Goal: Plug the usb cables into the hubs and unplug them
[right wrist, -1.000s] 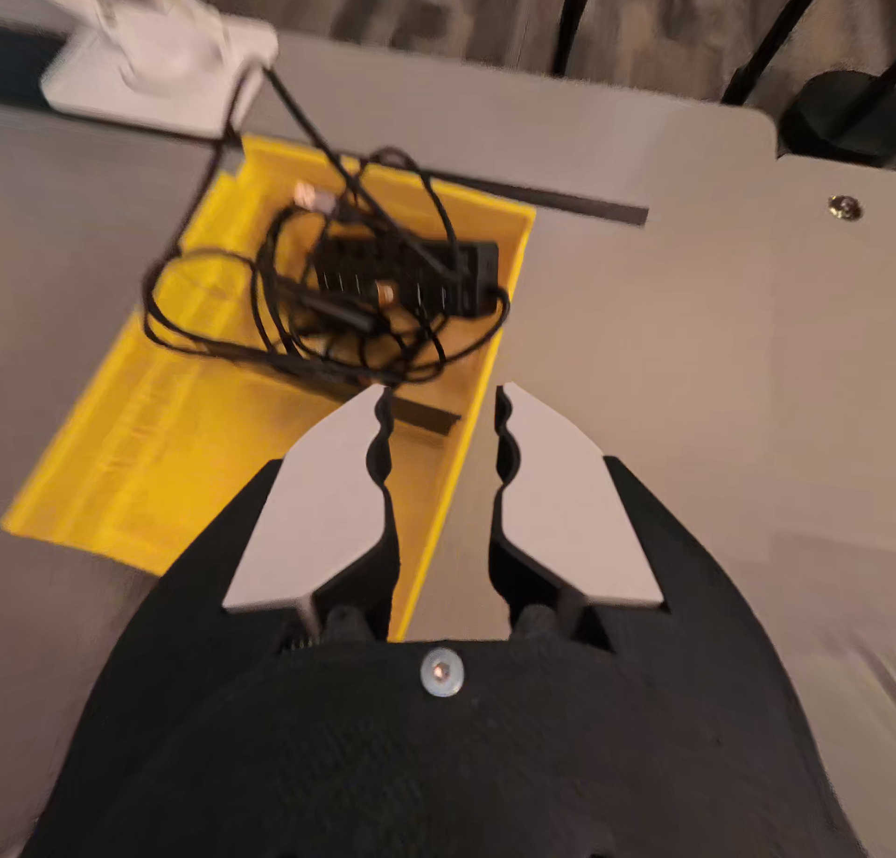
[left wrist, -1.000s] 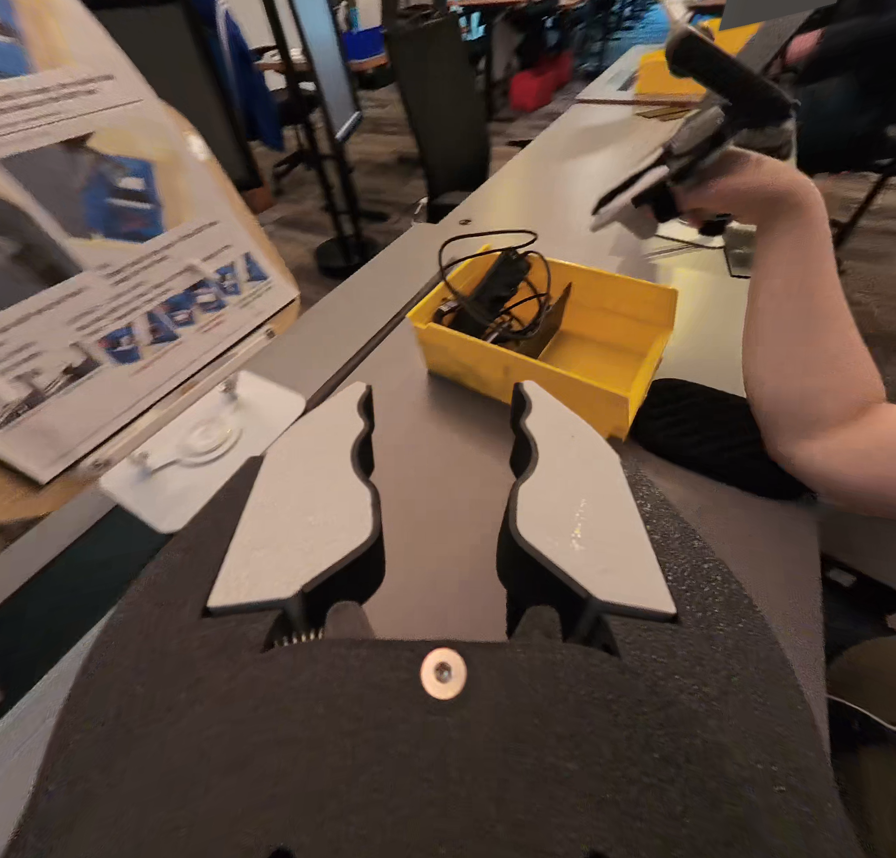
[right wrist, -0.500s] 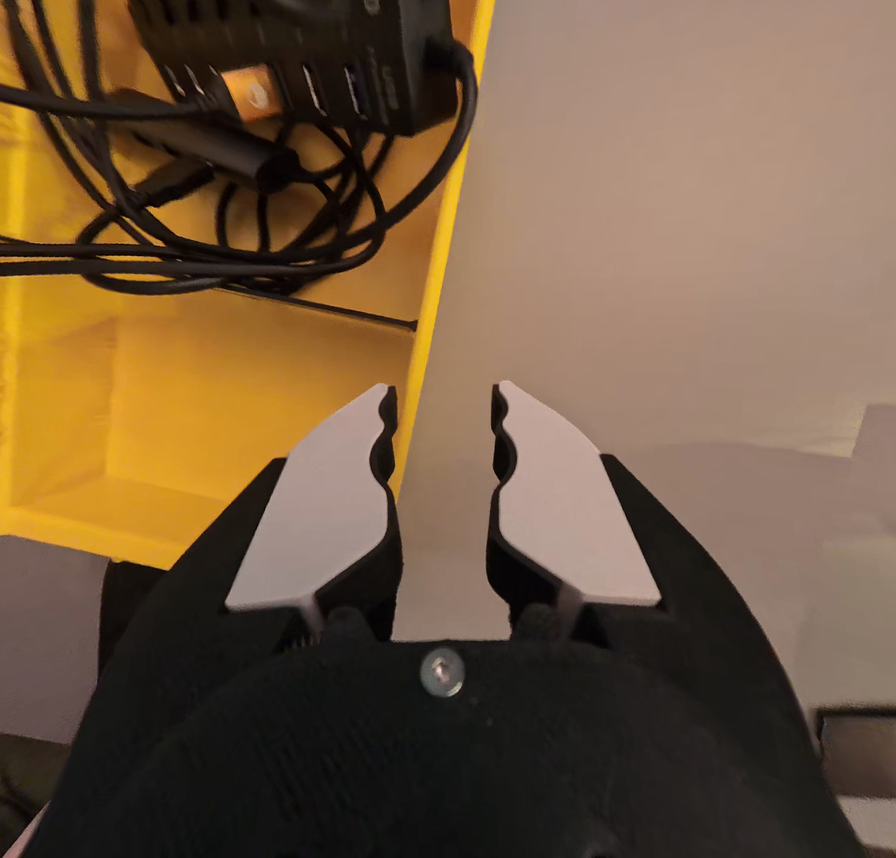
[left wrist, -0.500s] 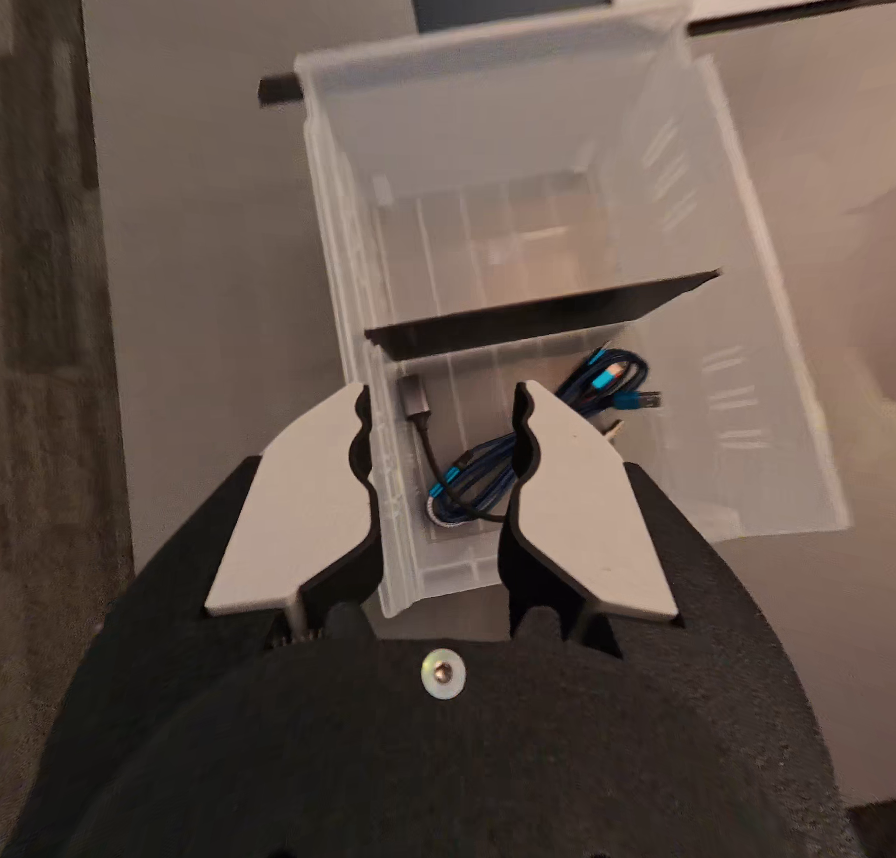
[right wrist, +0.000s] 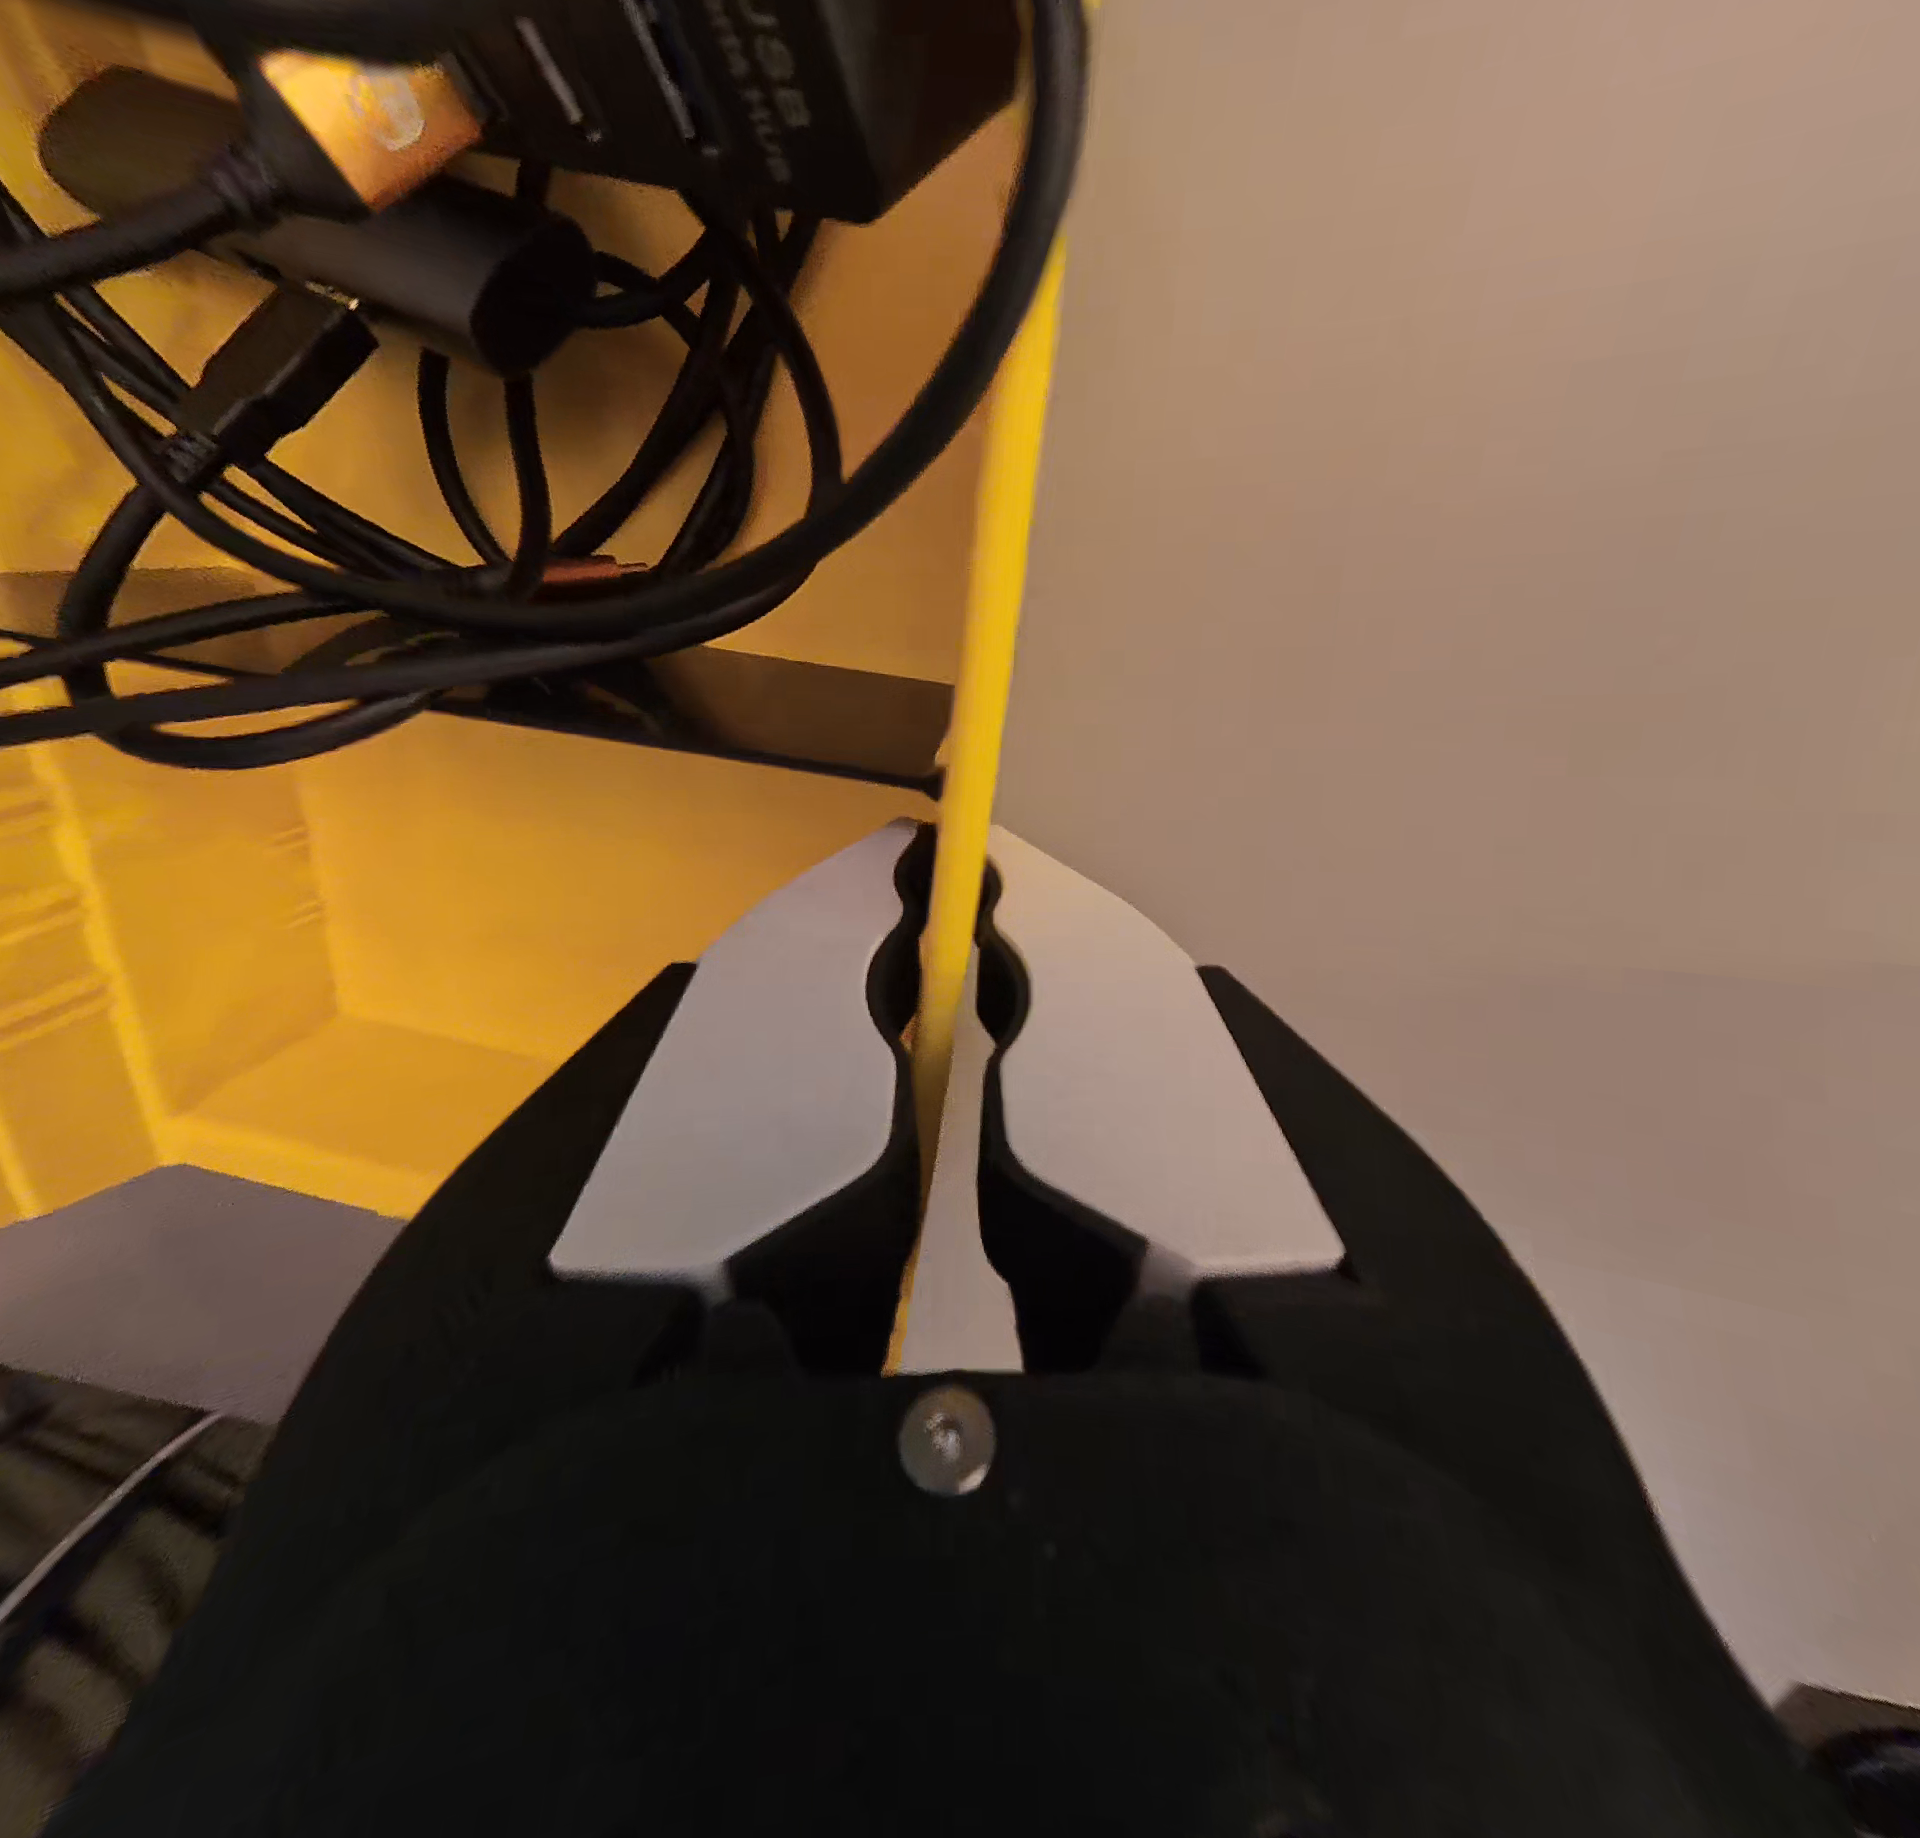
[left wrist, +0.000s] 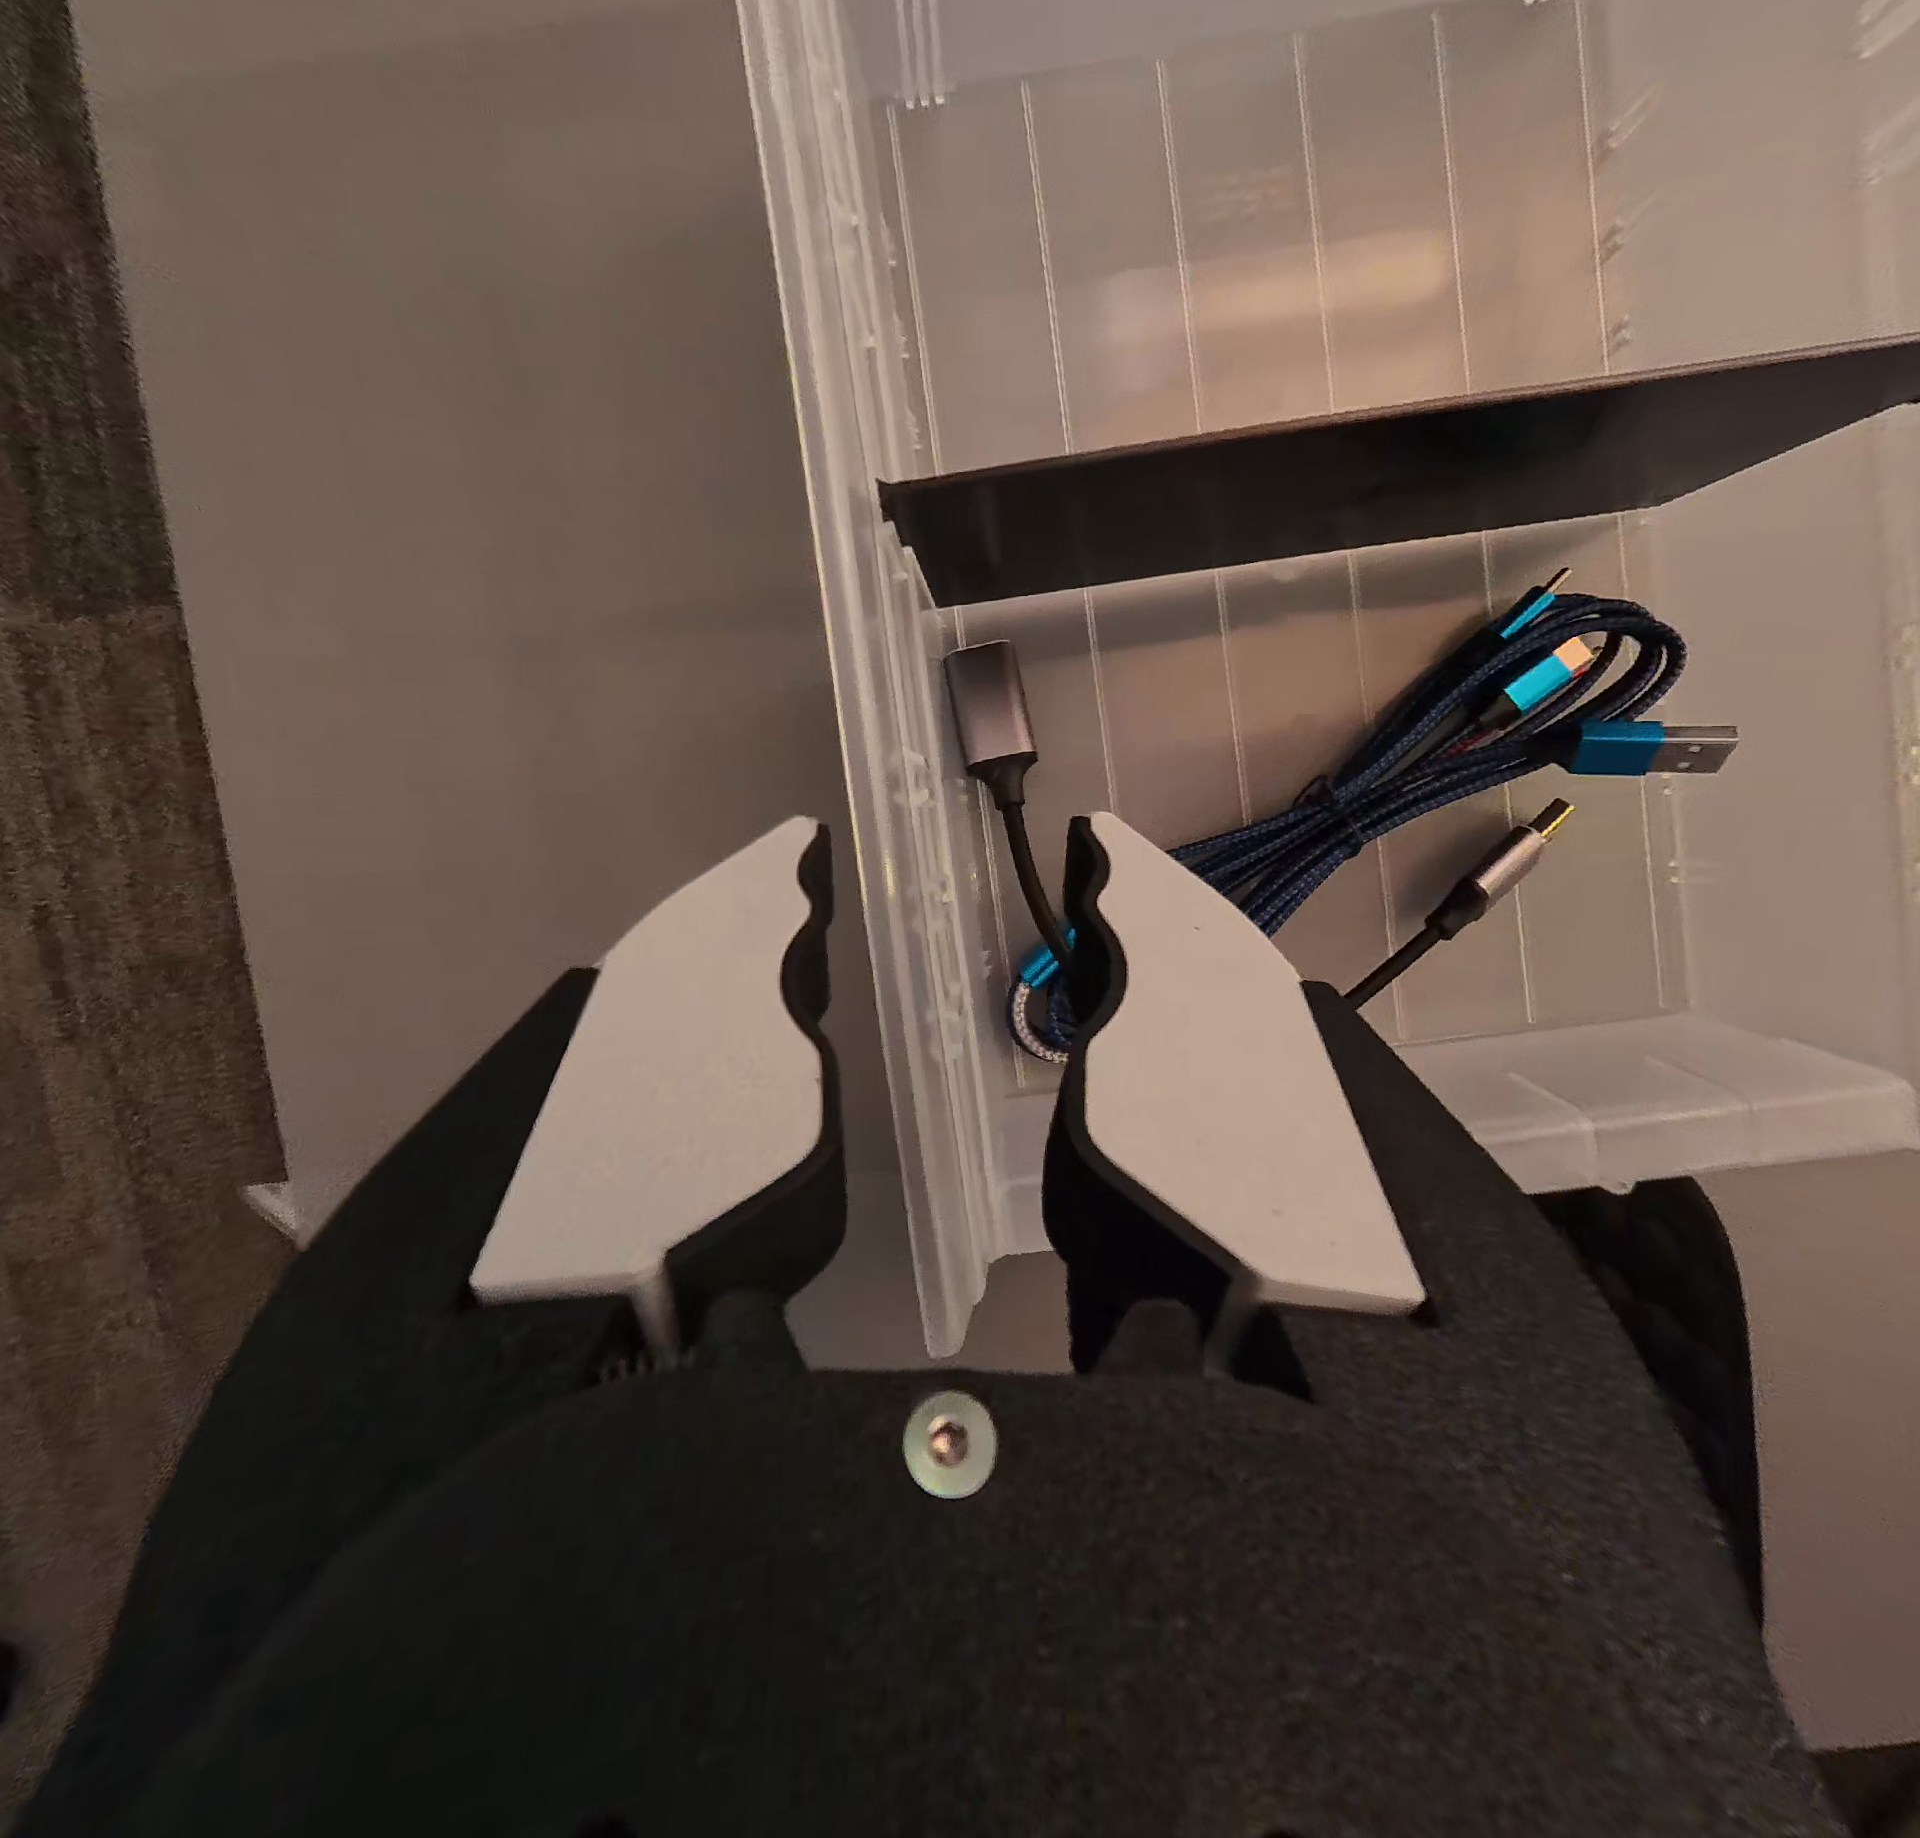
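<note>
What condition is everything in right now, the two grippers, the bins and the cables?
Left gripper: open, straddling the clear bin's side wall.
Right gripper: shut on the yellow bin's wall.
Clear bin: upright, split by a dark divider.
Blue cable bundle: coiled, unplugged, in the near compartment.
Grey adapter cable: loose, unplugged.
Yellow bin: pinched at its wall.
Black hub: in the yellow bin, cables tangled.

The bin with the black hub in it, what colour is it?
Yellow. The bin shows best in the right wrist view.
</note>
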`<state>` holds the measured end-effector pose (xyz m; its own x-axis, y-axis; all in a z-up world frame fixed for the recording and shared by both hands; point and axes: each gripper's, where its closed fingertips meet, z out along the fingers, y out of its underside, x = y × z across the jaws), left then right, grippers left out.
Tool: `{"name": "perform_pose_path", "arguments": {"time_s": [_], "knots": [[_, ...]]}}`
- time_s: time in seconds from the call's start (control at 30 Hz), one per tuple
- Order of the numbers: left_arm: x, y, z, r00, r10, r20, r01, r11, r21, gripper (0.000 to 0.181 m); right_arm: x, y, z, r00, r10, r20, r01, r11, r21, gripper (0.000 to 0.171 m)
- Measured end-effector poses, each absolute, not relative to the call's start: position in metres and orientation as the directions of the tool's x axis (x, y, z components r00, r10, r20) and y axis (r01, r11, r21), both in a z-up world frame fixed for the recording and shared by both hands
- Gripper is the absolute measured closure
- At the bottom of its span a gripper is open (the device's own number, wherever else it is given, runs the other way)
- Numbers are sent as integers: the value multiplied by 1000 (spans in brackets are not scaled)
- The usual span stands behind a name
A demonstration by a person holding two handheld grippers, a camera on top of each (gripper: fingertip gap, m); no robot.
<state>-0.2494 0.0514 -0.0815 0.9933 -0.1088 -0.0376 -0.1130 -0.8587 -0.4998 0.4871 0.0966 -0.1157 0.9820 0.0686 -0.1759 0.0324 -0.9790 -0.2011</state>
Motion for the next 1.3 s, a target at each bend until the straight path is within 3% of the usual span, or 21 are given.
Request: {"name": "perform_pose_path", "arguments": {"time_s": [0.3,0.53,0.8,0.9,0.97,1.03,1.1,1.2,1.3], "knots": [[-255,50,-91,988,-105,-112,-145,-882,-449,172,421,128,-115,956,280,-83,256,-940,-226,164],[-213,58,-91,971,-219,-92,-237,-859,-454,167,370,134,-114,929,365,-54,345,-912,-222,163],[-173,74,-93,926,-312,-215,-377,-802,-463,155,327,145,-109,907,413,-84,372,-878,-301,156],[-164,75,-92,923,-323,-208,-384,-790,-478,154,338,152,-82,928,371,-36,325,-852,-410,151],[-161,76,-89,923,-323,-208,-384,-778,-496,152,342,159,-40,941,337,27,293,-774,-562,148],[-159,78,-74,929,-302,-214,-371,-748,-551,147,321,163,19,927,367,70,284,-571,-770,147],[-157,82,-47,932,-277,-235,-363,-672,-646,142,270,149,73,855,511,84,260,-283,-923,143],[-158,88,6,931,-182,-316,-365,-488,-793,131,214,128,110,790,600,124,161,-8,-987,120],[-140,90,52,944,-157,-292,-326,-282,-902,127,178,127,88,750,653,104,199,-73,-977,113]]}}
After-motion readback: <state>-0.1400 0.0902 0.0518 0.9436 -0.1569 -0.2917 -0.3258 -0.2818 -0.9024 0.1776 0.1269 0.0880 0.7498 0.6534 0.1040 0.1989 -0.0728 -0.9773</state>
